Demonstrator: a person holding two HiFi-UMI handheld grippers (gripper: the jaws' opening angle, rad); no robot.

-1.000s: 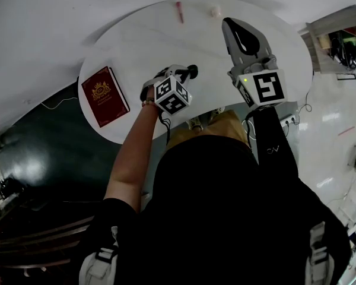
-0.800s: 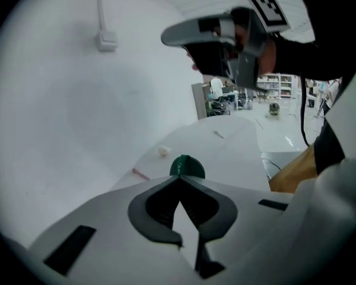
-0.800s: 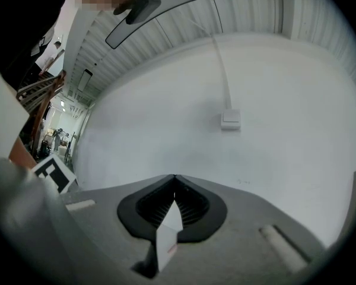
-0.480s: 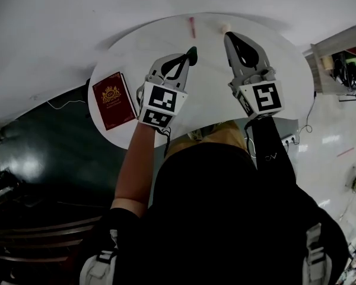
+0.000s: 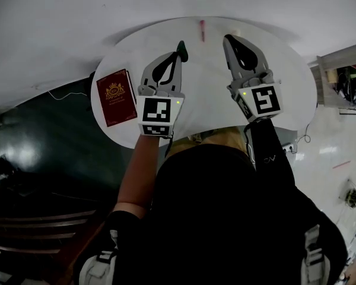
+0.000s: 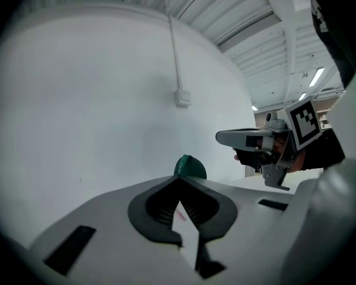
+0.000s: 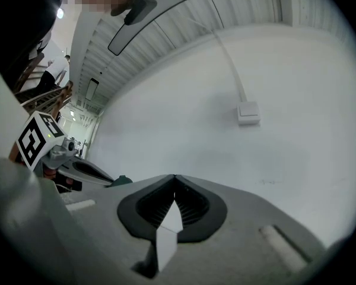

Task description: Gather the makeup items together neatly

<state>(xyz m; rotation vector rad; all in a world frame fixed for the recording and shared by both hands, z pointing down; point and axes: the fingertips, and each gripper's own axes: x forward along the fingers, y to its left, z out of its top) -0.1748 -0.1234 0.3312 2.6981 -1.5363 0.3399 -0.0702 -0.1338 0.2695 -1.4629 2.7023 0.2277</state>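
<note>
White round table point(image 5: 279, 70); left gripper point(image 5: 177, 56) pinches green item point(image 6: 190, 167), kind unclear; right gripper point(image 5: 227, 39) clenched, empty; pink stick point(image 5: 202, 29) at 12 o'clock.

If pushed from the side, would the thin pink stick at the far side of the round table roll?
Probably: the pink stick looks slim and lies flat on the smooth white table, so a sideways push may roll it. It lies near the far edge, so it could fall off.
</note>
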